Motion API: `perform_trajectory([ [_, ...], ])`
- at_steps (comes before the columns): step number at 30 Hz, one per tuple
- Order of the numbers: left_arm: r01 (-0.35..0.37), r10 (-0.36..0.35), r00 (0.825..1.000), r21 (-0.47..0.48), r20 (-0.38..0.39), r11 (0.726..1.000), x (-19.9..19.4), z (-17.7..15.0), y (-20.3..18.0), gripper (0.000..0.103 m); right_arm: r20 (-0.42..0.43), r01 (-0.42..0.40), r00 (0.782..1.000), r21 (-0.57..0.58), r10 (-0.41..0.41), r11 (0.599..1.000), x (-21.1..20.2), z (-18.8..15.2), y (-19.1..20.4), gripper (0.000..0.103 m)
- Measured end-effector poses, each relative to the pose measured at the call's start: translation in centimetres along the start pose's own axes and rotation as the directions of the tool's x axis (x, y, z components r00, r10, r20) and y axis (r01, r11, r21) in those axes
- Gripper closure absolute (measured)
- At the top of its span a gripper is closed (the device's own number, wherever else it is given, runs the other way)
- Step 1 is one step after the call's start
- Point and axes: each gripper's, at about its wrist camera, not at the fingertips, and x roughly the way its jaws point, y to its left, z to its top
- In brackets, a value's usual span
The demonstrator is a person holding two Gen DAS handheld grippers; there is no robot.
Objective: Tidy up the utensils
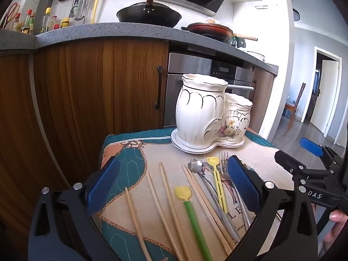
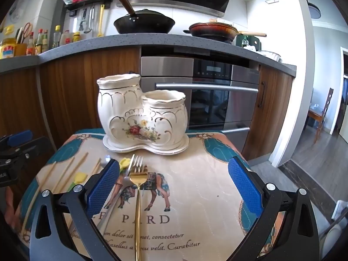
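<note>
Both the left claw [image 1: 174, 187] and right claw [image 2: 174, 187] hang released. Overlapping gold-handled metal fork [image 2: 137, 187] and, seemingly, a silver one risk dragging together toward the white ceramic two-pot holder [image 2: 141, 113].

A home kitchen: wok [image 2: 144, 21] on countertop [image 2: 152, 40], built-in oven [image 2: 206, 91].

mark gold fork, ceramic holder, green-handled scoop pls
gold fork [image 2: 137, 198]: right wrist view, on its handle.
ceramic holder [image 2: 121, 108]: right wrist view, on the taller pot's front wall.
green-handled scoop [image 1: 193, 224]: left wrist view, on the green handle.
</note>
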Motion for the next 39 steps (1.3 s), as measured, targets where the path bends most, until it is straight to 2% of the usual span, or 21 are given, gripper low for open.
perform_trajectory([
  [3, -0.002, 0.002, 1.000, 0.008, 0.001, 1.000, 0.0, 0.1, 0.4, 0.005, 0.000, -0.010, 1.000, -0.002, 0.010, 1.000, 0.0, 0.0, 0.0, 0.004],
  [4, -0.016, 0.016, 1.000, 0.044, 0.014, 0.999, -0.5, 0.1, -0.3, 0.005, 0.000, -0.012, 1.000, -0.004, 0.012, 1.000, 0.0, 0.0, 0.0, 0.004],
  [39, -0.029, 0.028, 1.000, 0.057, 0.009, 0.998, -0.3, -0.1, -0.8, 0.005, -0.007, 0.006, 1.000, -0.005, -0.006, 1.000, 0.2, -0.1, -0.1, 0.004],
])
